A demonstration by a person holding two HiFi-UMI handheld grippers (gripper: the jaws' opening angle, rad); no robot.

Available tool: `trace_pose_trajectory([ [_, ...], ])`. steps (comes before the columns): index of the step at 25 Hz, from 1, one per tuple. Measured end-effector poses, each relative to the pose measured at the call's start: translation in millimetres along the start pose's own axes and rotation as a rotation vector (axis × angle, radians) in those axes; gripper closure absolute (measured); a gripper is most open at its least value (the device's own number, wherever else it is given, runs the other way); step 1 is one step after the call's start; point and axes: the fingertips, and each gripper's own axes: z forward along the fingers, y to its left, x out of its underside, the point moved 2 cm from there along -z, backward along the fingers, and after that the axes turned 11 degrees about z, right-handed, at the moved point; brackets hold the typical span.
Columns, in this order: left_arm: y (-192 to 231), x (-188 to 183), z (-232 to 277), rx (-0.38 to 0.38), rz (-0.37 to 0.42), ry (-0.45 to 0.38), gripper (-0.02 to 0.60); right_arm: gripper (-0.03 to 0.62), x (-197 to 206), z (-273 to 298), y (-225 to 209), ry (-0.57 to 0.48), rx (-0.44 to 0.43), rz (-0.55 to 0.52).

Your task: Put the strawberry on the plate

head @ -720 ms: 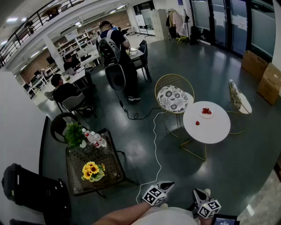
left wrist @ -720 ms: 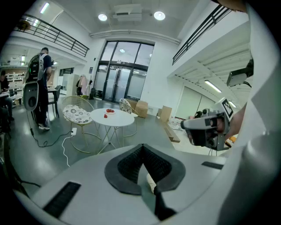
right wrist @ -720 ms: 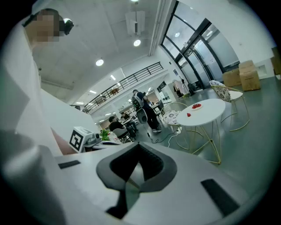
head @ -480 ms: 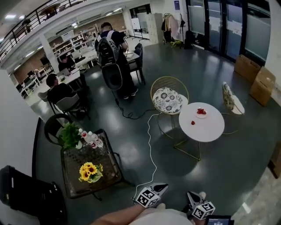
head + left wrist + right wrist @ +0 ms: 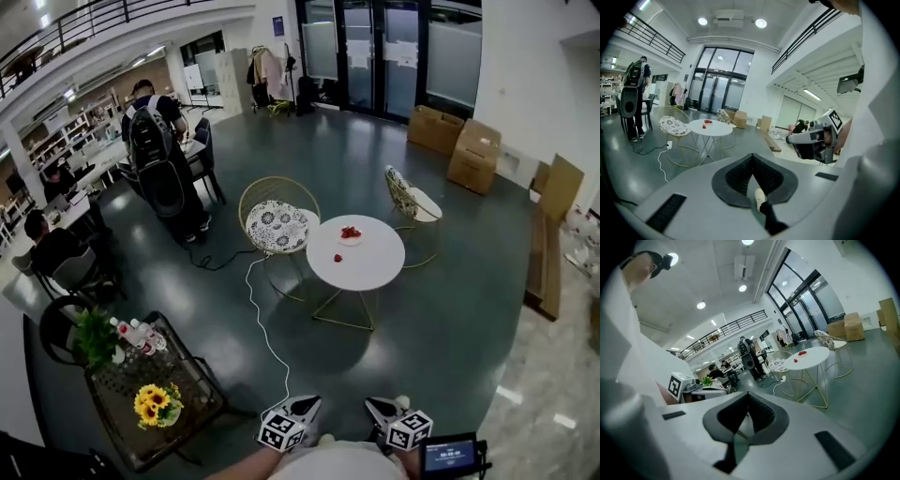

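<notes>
A round white table [image 5: 370,267] stands several steps ahead on the grey floor. On its far side sits a small plate [image 5: 351,234] holding red strawberries, and one loose strawberry [image 5: 338,258] lies on the tabletop nearer me. The same table [image 5: 715,128] shows small in the left gripper view, and in the right gripper view as table [image 5: 813,357] with the strawberry [image 5: 796,360]. My left gripper [image 5: 308,402] and right gripper [image 5: 373,404] are held close to my body, far from the table. Both are shut with nothing between the jaws.
A wire chair with a patterned cushion [image 5: 278,225] stands left of the table, another chair [image 5: 412,202] behind it. A white cable [image 5: 265,328] runs over the floor toward me. A dark table with sunflowers [image 5: 155,403] is at near left. A person with a backpack [image 5: 159,159] and cardboard boxes [image 5: 459,150] stand farther off.
The head view has swung right: the white table has shifted from the right side toward the middle. Both grippers stay shut near my body.
</notes>
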Motion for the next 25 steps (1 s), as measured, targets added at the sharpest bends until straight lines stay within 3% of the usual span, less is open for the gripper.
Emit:
trace_pose_trajectory([
  [17,-19,-2,1,0.086,0.028,-0.006,0.574,0.586,12,-20,8,-0.028,0.075,0.022],
  [25,-9,-5,1,0.070,0.025,-0.016,0.574,0.588,1,-15,2,-0.039,0.085,0.017],
])
